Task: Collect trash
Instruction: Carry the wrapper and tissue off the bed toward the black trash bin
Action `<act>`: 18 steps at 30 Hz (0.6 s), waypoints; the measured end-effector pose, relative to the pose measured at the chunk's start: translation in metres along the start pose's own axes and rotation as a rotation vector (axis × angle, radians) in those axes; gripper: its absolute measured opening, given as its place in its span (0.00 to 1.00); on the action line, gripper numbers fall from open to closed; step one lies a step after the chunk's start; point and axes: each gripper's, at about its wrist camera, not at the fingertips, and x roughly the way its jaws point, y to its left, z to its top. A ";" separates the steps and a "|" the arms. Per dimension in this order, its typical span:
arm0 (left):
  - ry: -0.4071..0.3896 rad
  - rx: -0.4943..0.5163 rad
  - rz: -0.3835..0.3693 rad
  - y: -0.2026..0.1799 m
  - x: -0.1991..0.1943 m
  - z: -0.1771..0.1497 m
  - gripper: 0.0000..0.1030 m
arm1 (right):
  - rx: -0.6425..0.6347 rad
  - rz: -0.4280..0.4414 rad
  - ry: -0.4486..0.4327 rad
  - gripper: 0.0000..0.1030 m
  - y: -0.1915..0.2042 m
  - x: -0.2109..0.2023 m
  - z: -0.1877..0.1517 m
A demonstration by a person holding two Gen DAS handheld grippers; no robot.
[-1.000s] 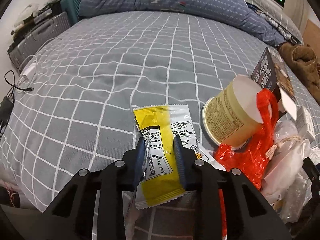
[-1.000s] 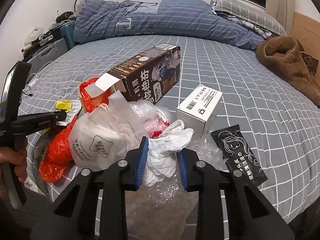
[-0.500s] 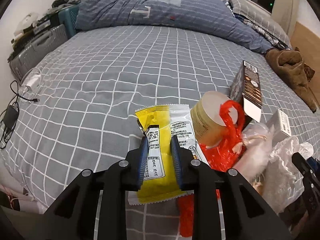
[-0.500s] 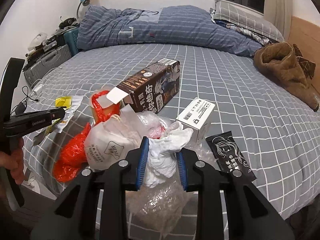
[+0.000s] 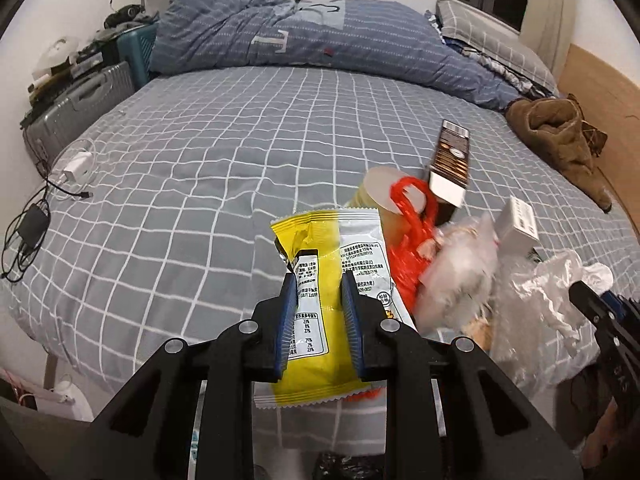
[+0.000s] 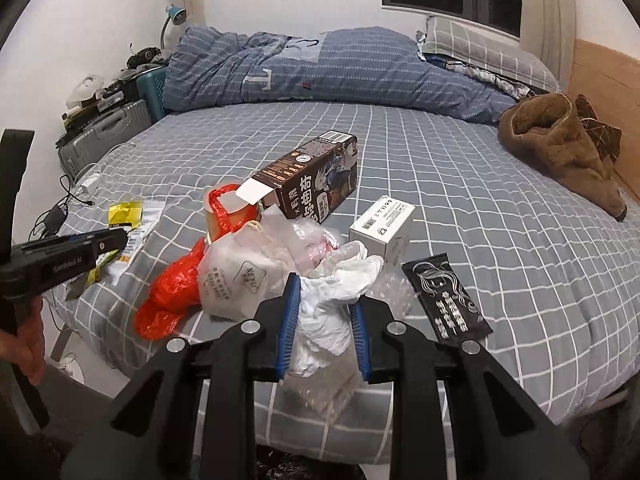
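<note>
My left gripper (image 5: 318,286) is shut on a yellow and silver snack wrapper (image 5: 326,276) and holds it above the near edge of the bed. My right gripper (image 6: 324,292) is shut on a crumpled white tissue (image 6: 340,292) with a clear plastic bag (image 6: 336,384) hanging under it. On the bed lie a red plastic bag (image 6: 176,288), a paper cup (image 6: 228,212), a white pouch (image 6: 236,280), a brown carton (image 6: 308,176), a small white box (image 6: 382,224) and a black sachet (image 6: 448,300).
The grey checked bed (image 5: 224,152) has a blue duvet (image 6: 320,68) at the far end and a brown garment (image 6: 560,140) at right. A charger and cables (image 5: 52,192) lie at the left edge. A suitcase (image 5: 76,108) stands beside the bed.
Both grippers have lifted and drawn back from the bed with their loads. The wrapper and the tissue with its bag now hang clear of the pile.
</note>
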 end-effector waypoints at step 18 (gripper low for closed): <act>0.010 0.004 -0.011 -0.020 -0.055 -0.071 0.22 | 0.012 0.009 0.003 0.22 0.008 -0.063 -0.048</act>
